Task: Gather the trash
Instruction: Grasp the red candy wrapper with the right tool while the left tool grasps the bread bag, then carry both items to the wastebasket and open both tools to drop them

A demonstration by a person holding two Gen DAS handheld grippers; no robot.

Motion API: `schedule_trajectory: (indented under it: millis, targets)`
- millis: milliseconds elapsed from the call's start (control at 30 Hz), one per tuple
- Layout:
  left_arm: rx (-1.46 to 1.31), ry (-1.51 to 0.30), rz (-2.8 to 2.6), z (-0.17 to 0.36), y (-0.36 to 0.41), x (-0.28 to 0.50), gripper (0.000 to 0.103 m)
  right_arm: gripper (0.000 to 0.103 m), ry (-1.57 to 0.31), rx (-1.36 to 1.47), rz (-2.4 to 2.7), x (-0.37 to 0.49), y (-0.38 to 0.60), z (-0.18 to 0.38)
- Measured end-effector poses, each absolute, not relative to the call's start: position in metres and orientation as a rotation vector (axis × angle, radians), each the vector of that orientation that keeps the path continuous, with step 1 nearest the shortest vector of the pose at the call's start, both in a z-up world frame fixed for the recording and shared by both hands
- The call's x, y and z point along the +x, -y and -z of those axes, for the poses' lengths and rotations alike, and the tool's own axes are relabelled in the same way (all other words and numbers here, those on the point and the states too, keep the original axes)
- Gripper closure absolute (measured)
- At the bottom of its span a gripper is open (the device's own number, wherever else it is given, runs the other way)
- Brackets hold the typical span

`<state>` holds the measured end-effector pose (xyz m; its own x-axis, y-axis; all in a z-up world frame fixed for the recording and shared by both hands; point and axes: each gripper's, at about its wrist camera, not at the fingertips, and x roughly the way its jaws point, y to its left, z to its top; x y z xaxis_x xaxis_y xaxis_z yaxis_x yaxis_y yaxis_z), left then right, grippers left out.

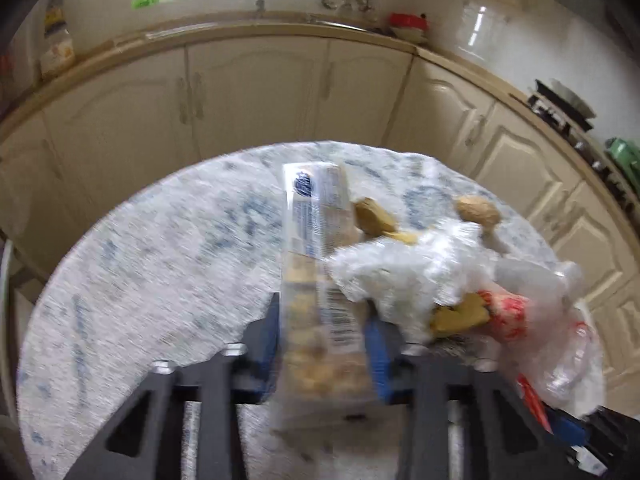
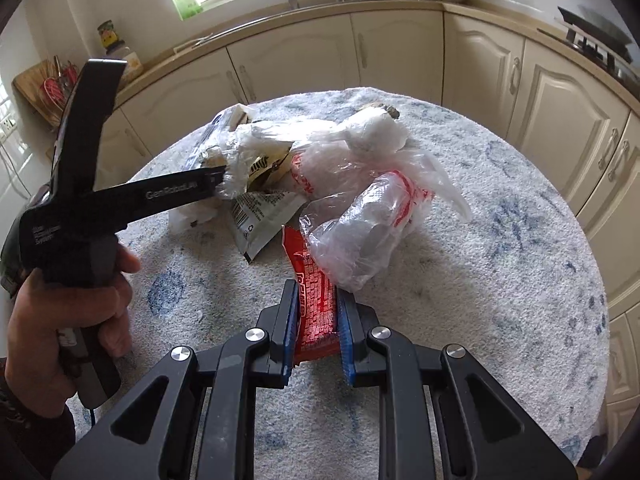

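A pile of trash lies on a round table with a white and blue cloth. My left gripper is shut on a clear packet with blue print and holds it over the table. In the right wrist view the left gripper reaches into the pile from the left. My right gripper is shut on a red wrapper at the near edge of the pile. Crumpled clear plastic bags with red print lie just beyond it. A white printed wrapper lies to the left.
Brown food scraps lie among the plastic. Cream kitchen cabinets curve behind the table, with a sink and window above. A stove stands at the right. A hand grips the left gripper's handle.
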<state>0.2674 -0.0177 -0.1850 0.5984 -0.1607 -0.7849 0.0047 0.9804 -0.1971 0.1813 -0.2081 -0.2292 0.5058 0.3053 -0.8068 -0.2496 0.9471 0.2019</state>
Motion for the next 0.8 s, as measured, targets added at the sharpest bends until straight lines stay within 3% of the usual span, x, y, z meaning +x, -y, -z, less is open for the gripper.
schedule_trajectory:
  millis: [467,800]
  targets:
    - [-0.217,-0.902,0.022,0.191,-0.013,0.225,0.074,0.085,-0.953,0.108,-0.35,0.144,0.221,0.211]
    - [-0.185,-0.807,0.098,0.163,0.033,0.194,0.074,0.085,-0.863,0.136,-0.334,0.105,0.243,0.177]
